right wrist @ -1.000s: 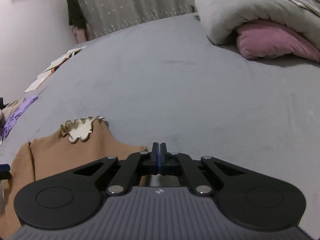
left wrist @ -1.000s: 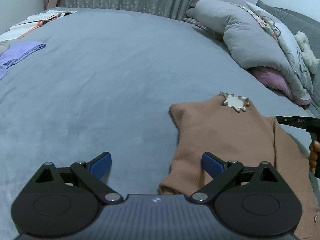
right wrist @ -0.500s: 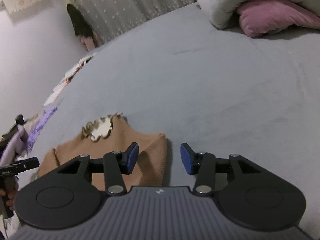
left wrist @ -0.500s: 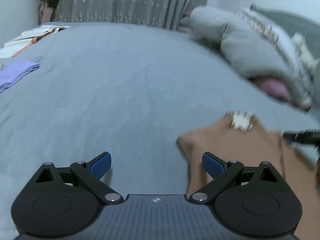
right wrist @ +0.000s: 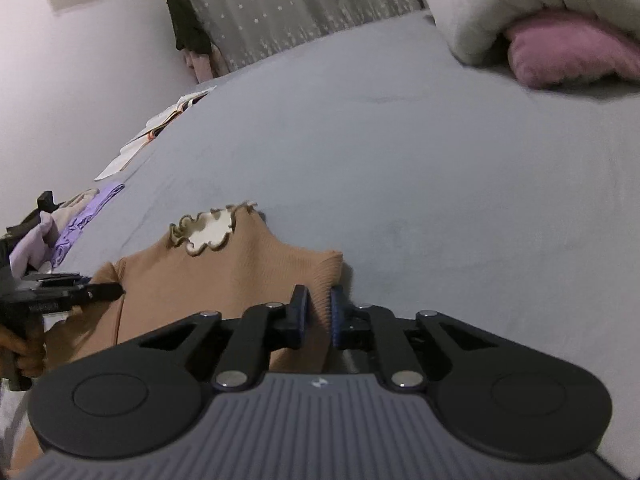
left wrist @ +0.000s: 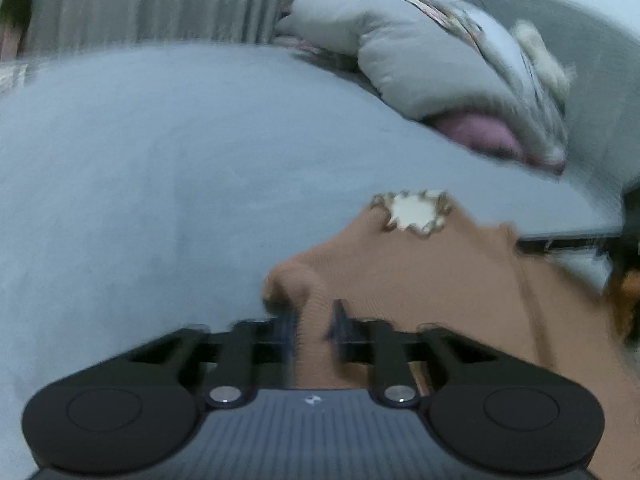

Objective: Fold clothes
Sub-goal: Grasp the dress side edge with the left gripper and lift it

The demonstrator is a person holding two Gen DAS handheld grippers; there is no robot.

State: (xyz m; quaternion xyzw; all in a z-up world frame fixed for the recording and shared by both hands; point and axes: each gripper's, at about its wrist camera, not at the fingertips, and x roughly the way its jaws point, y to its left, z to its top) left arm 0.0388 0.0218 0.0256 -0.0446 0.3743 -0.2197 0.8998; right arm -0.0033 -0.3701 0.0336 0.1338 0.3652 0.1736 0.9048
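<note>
A tan knit sweater point(left wrist: 420, 280) with a cream ruffled collar point(left wrist: 412, 212) lies flat on the grey bed point(left wrist: 140, 160). My left gripper point(left wrist: 312, 320) sits at its near left corner. Its jaws are closing, and a raised fold of the tan cloth is pinched between the pads. In the right wrist view the sweater point(right wrist: 240, 272) and its collar point(right wrist: 208, 232) show again. My right gripper point(right wrist: 320, 308) is at the near right corner, its jaws closing with the ribbed edge squeezed between them. The left wrist view is blurred.
A rolled grey quilt point(left wrist: 420, 60) over a pink pillow point(right wrist: 568, 56) lies at the bed's far right. Purple clothes point(right wrist: 80, 220) and open papers point(right wrist: 160, 128) sit along the left edge. A person's hand point(right wrist: 24, 352) holds the left tool.
The left gripper slid right onto the sweater's corner and went from wide open to closed on the cloth. The right gripper opened, then closed on the other corner.
</note>
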